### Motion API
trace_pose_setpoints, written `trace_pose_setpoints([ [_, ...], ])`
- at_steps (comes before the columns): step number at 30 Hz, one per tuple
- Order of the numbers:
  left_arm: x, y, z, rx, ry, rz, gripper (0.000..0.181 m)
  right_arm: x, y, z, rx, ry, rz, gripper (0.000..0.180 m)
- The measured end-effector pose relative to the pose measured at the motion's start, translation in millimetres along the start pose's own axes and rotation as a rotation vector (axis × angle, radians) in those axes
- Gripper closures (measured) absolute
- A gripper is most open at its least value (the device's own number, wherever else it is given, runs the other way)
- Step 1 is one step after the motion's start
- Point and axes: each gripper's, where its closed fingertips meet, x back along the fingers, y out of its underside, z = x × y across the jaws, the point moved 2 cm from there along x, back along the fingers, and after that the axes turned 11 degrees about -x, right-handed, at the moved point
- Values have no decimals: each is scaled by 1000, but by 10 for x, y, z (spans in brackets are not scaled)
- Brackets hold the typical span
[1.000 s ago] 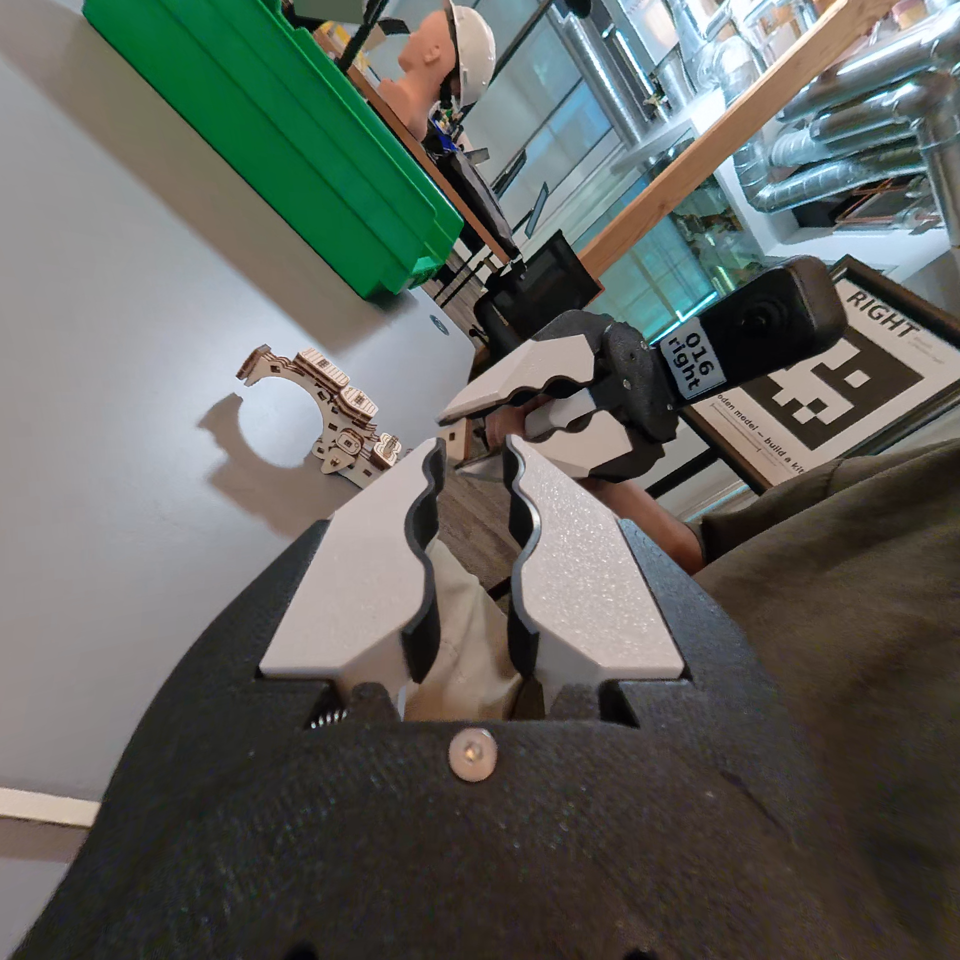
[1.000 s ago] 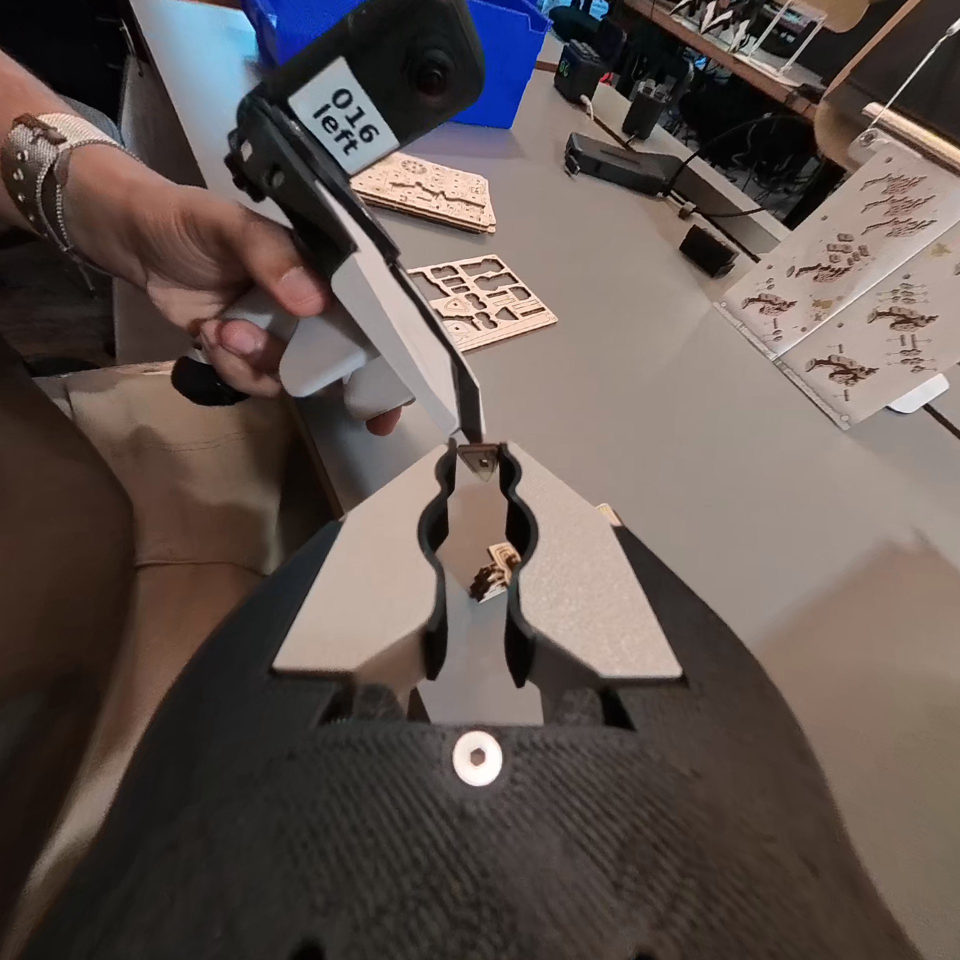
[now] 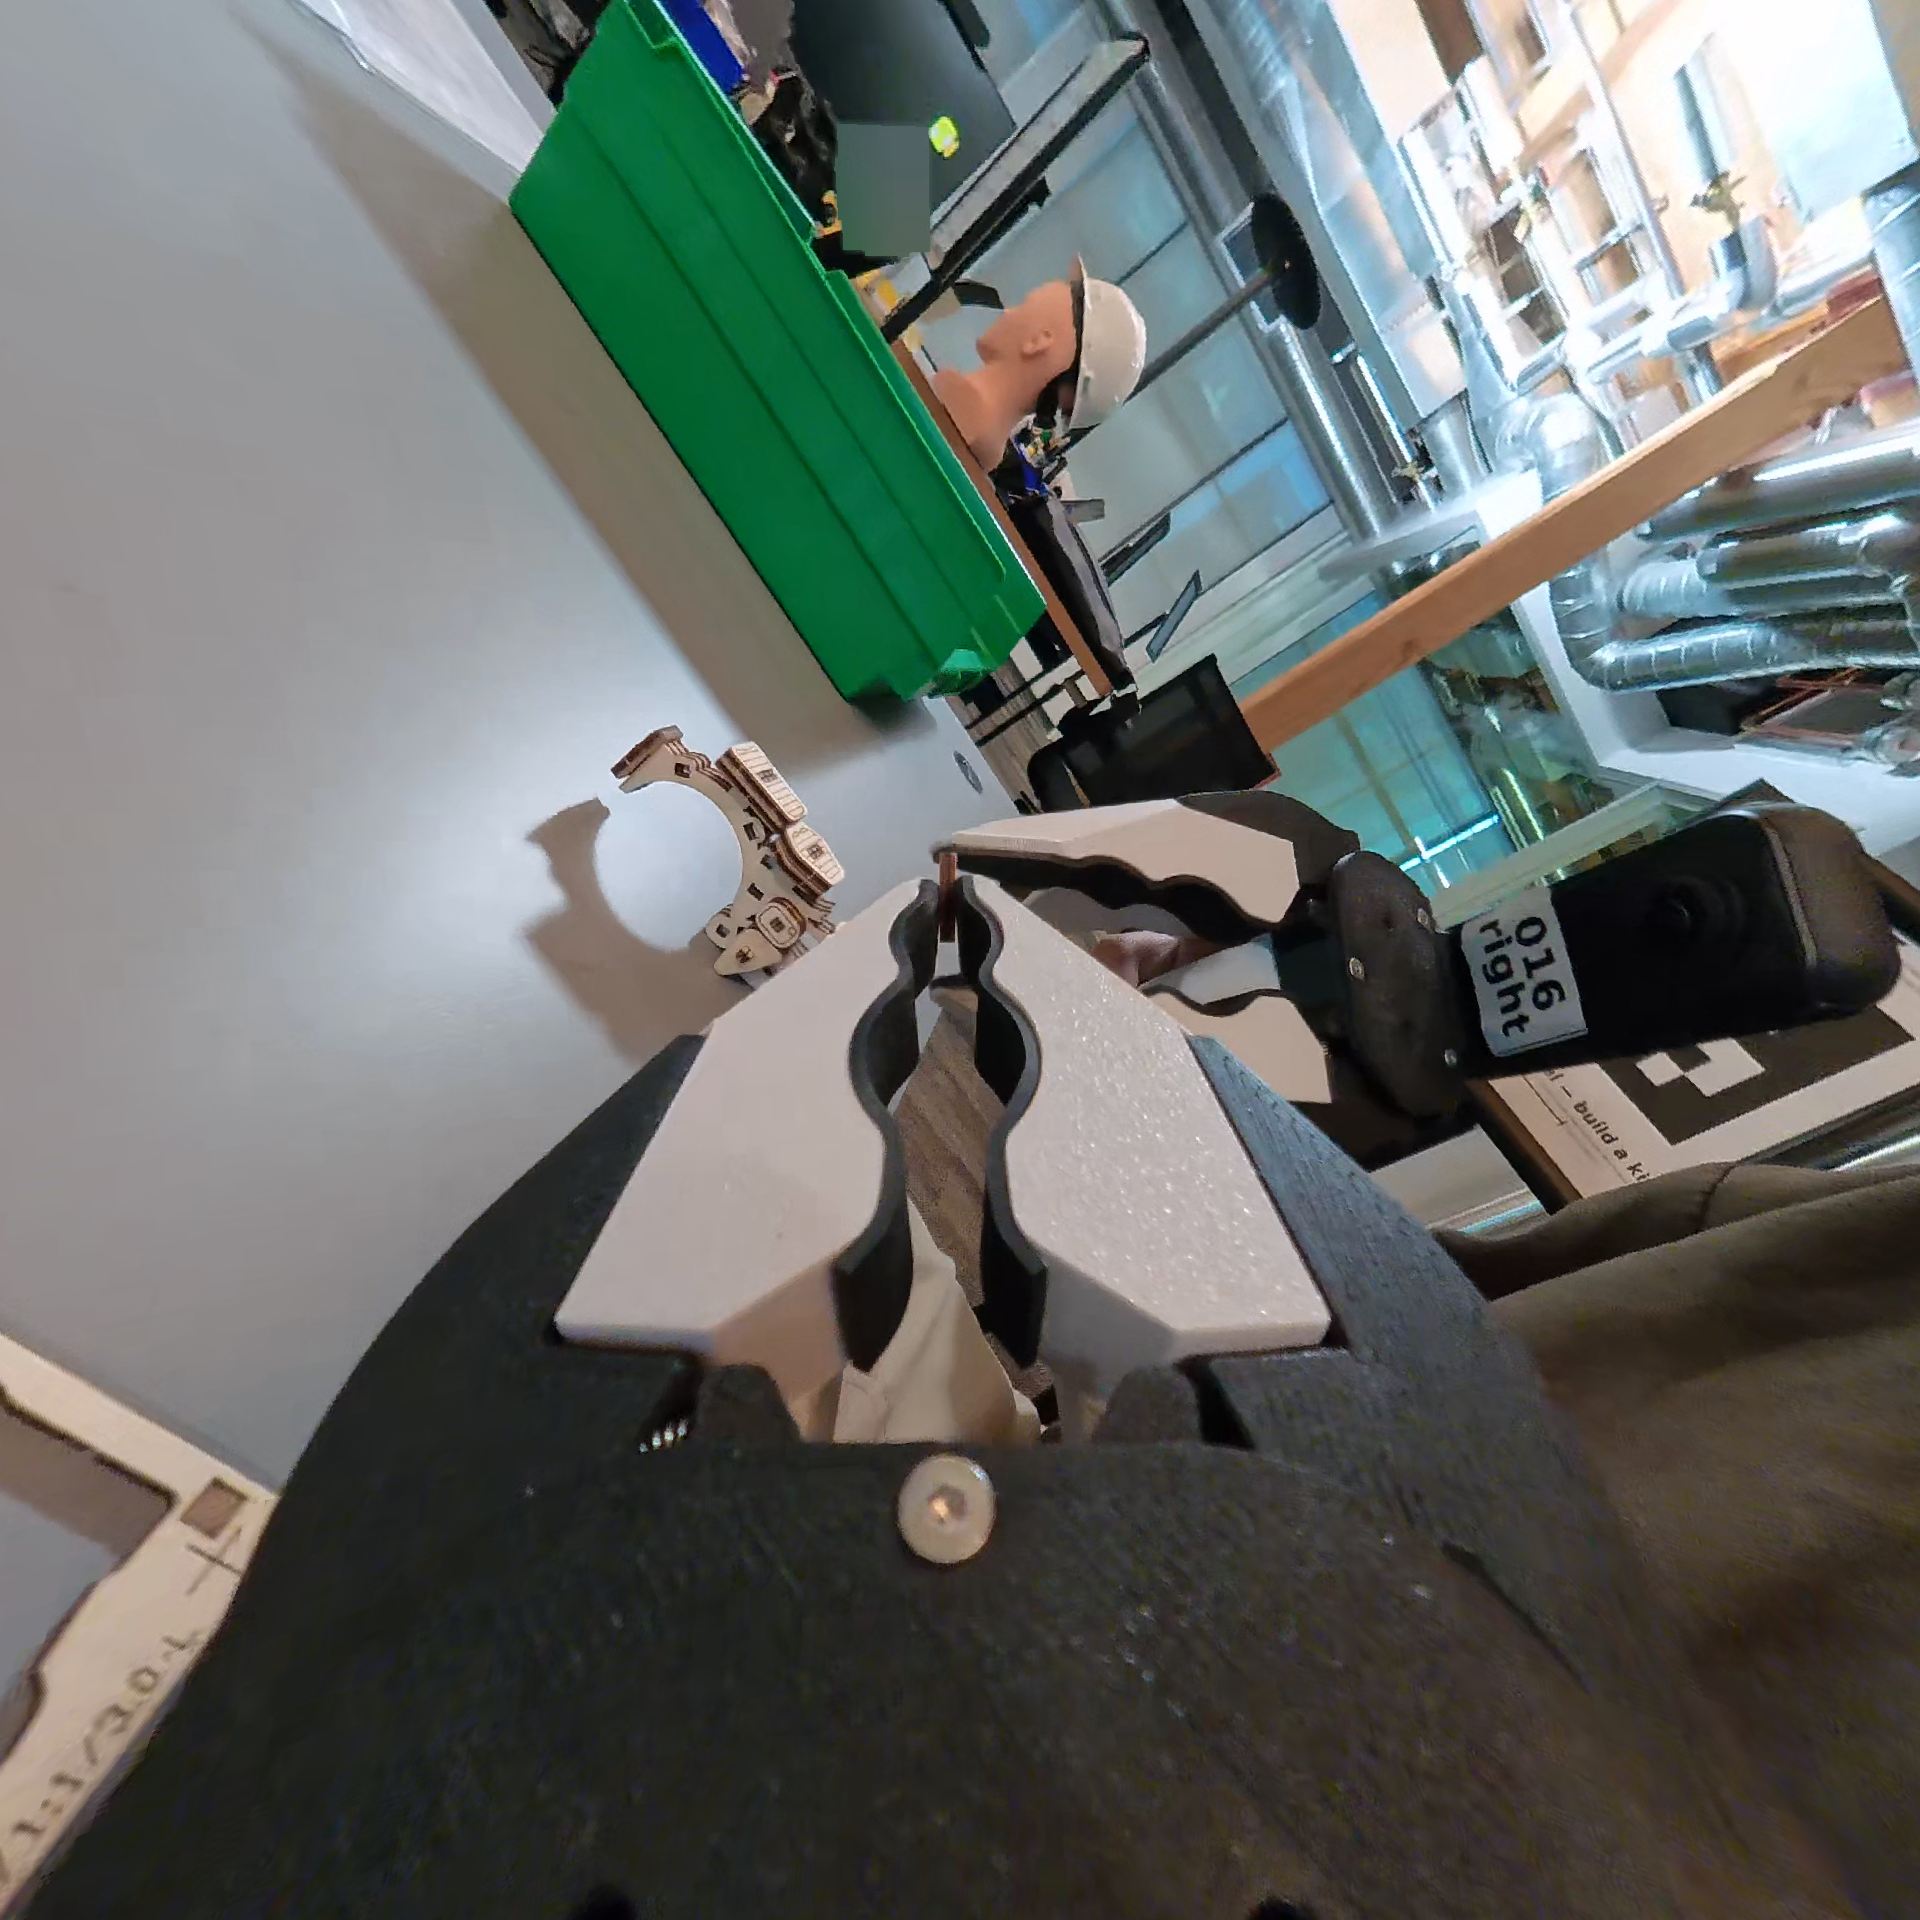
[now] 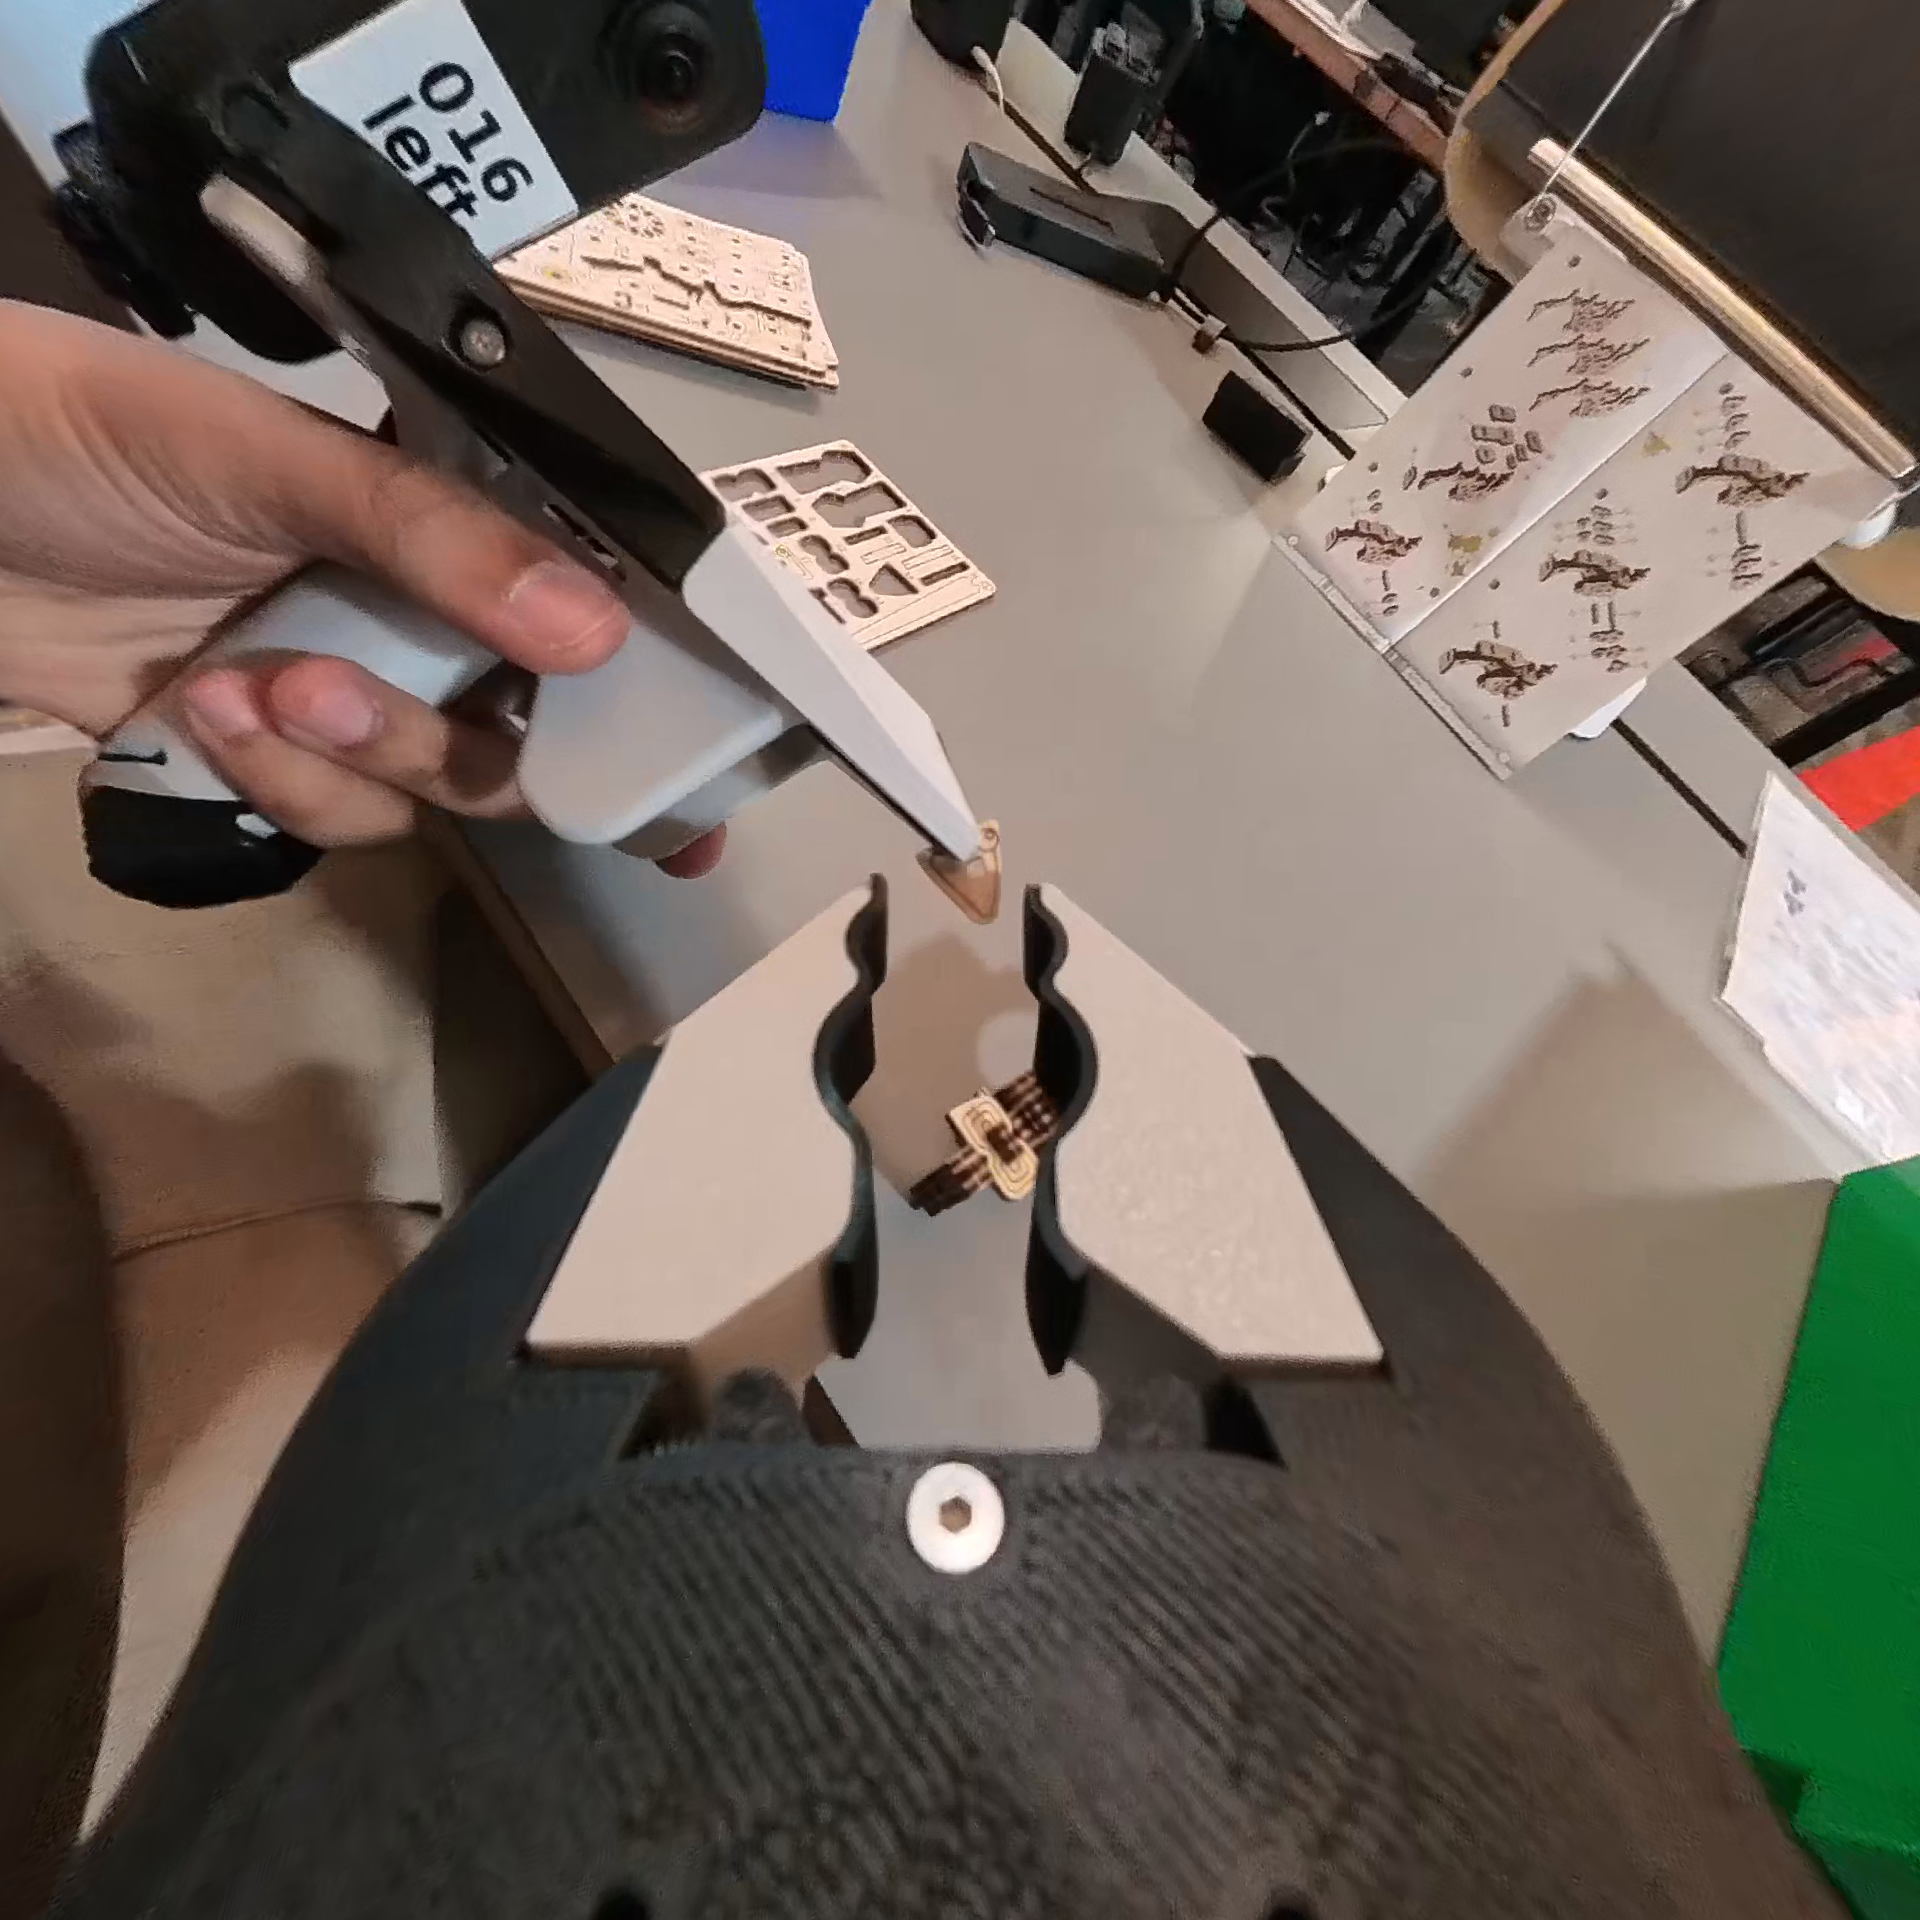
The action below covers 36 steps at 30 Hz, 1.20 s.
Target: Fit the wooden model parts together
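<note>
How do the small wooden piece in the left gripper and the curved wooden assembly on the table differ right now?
The small wooden piece is one flat pointed part; the curved wooden assembly is an arch built from several parts. The piece is pinched in the left gripper, off the table; the assembly stands free on the grey table, ungripped. Both are pale laser-cut wood with dark edges.

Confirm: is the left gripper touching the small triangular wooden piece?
Touching. The right wrist view shows the left gripper with its tips pinched on the triangular wooden piece.
</note>
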Motion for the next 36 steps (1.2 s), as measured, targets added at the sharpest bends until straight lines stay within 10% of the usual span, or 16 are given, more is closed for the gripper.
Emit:
trace_pose_setpoints([
  [27, -24, 62, 82, -52, 20, -24, 176, 30, 18, -9, -24, -36, -20, 165],
  [36, -8, 15, 146, -223, -15, -17, 141, 90, 43, 272, -224, -30, 40, 165],
])
